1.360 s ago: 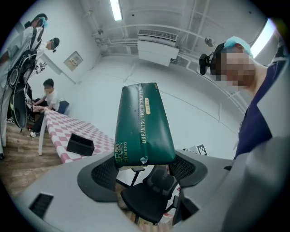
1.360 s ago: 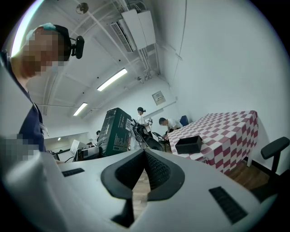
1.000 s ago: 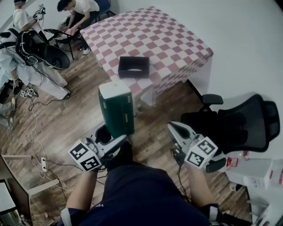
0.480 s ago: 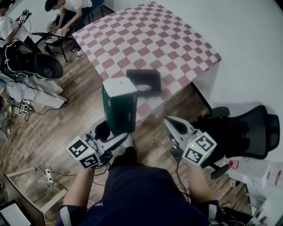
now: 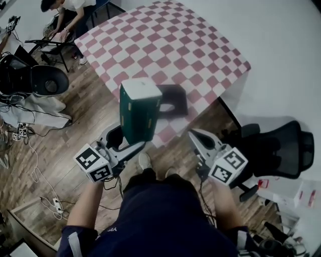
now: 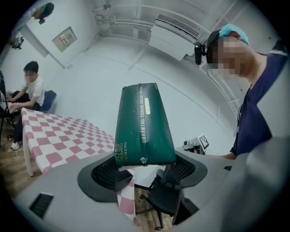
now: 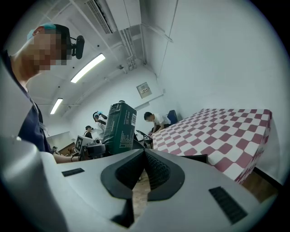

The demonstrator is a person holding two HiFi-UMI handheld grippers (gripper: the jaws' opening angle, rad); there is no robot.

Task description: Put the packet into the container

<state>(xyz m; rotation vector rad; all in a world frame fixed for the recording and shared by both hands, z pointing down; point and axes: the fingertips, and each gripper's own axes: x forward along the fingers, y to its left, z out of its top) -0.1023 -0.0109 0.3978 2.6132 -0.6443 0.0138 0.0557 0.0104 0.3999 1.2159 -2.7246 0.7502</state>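
Observation:
My left gripper point(image 5: 125, 145) is shut on a dark green packet with a white top point(image 5: 139, 113), holding it upright above the wooden floor, just short of the table's near edge. In the left gripper view the packet point(image 6: 143, 127) rises from between the jaws. A black open container point(image 5: 172, 99) sits on the checkered table point(image 5: 165, 45) near its front edge, partly hidden behind the packet. My right gripper point(image 5: 196, 138) hangs to the right of the packet, shut and empty; in its own view its jaws point(image 7: 144, 170) meet, and the packet point(image 7: 119, 128) shows at left.
A black office chair point(image 5: 273, 148) stands at the right by the white wall. At the upper left are another black chair point(image 5: 35, 80), a seated person point(image 5: 62, 10) and cables on the wooden floor point(image 5: 35, 145). White boxes point(image 5: 296, 193) lie at the lower right.
I have stepped nearer the table: it and the container now lie closer under the view. The packet, still held, now overlaps the container's left side. The right gripper keeps its place.

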